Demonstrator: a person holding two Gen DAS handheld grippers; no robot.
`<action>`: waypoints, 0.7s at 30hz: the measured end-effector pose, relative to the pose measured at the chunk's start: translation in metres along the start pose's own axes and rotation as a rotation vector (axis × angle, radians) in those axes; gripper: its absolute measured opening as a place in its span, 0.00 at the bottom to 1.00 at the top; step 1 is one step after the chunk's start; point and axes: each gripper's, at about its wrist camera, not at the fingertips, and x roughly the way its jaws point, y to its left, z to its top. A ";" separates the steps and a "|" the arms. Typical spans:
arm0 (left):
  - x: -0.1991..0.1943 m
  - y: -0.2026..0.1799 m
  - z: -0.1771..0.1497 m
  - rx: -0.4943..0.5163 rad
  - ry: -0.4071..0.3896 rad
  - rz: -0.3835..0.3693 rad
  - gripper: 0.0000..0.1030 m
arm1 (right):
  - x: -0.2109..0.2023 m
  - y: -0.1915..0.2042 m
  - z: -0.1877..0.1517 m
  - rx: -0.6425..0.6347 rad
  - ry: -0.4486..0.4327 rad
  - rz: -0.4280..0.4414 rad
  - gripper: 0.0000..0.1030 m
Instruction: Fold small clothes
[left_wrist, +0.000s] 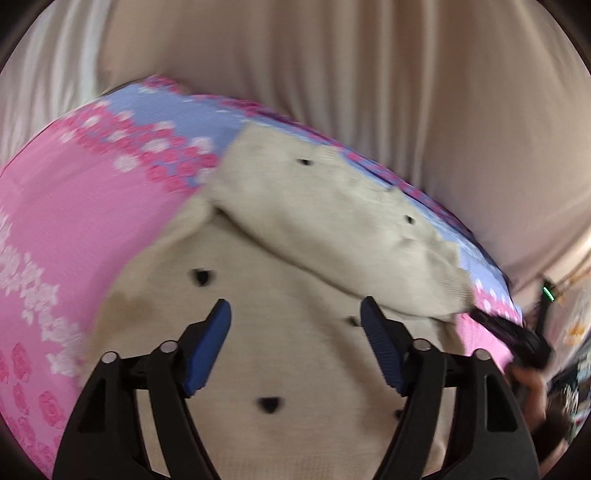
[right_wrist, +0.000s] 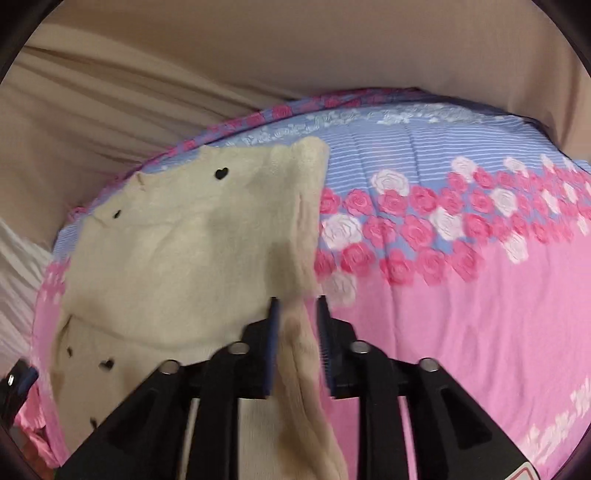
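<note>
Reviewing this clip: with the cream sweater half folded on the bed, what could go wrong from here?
1. The right gripper pinches only a narrow strip of the cream sweater; the knit may slip out mid-fold.
2. The left gripper hangs open over the body, pinning nothing, so a pull could drag the whole garment across the floral bedsheet.

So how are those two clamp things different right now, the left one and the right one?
The left gripper stands wide open with nothing between its fingers, hovering over the cream sweater. The right gripper has its fingers close together around a ribbed strip of that sweater, seemingly pinching it. Both share black frames with blue ribbed pads, and both work over the pink flowered bedsheet.
</note>
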 end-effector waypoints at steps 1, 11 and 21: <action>-0.001 0.010 -0.001 -0.015 0.004 0.010 0.71 | -0.013 -0.004 -0.013 -0.001 -0.002 0.008 0.37; -0.015 0.099 -0.050 -0.131 0.110 0.172 0.72 | -0.055 -0.019 -0.175 0.037 0.258 0.090 0.58; -0.028 0.090 -0.061 -0.152 0.162 -0.039 0.09 | -0.068 -0.007 -0.141 0.034 0.150 0.180 0.10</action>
